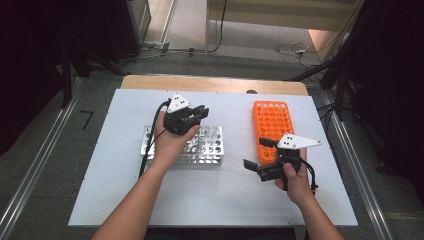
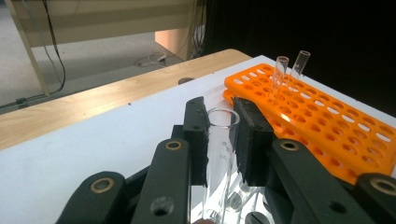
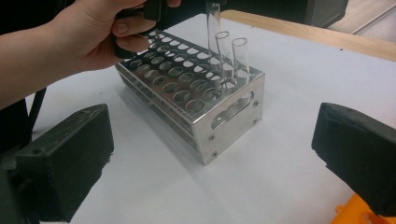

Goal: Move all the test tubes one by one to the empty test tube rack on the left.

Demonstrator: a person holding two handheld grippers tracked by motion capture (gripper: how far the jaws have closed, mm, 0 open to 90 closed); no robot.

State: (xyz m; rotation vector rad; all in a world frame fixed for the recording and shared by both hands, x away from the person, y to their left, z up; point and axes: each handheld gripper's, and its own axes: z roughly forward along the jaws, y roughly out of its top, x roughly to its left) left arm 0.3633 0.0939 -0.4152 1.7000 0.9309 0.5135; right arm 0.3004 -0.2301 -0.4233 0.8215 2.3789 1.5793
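Observation:
My left gripper (image 1: 199, 114) hovers over the right end of a silver metal tube rack (image 1: 210, 150). Its jaws are shut on a clear glass test tube (image 2: 220, 149), held upright. In the right gripper view that tube (image 3: 213, 25) hangs above the rack (image 3: 187, 100), just beside two empty tubes (image 3: 232, 58) standing in the rack's near corner holes. An orange rack (image 1: 272, 122) lies to the right, with two tubes (image 2: 289, 70) at its far end. My right gripper (image 1: 257, 153) is low over the table at the orange rack's near end, its jaws wide open with nothing between them (image 3: 212, 140).
The white board (image 1: 125, 195) covers a wooden table whose far edge (image 1: 215, 84) shows behind it. A cable (image 1: 152, 135) trails from the left gripper across the metal rack's left part. Dark stands and floor cables ring the table.

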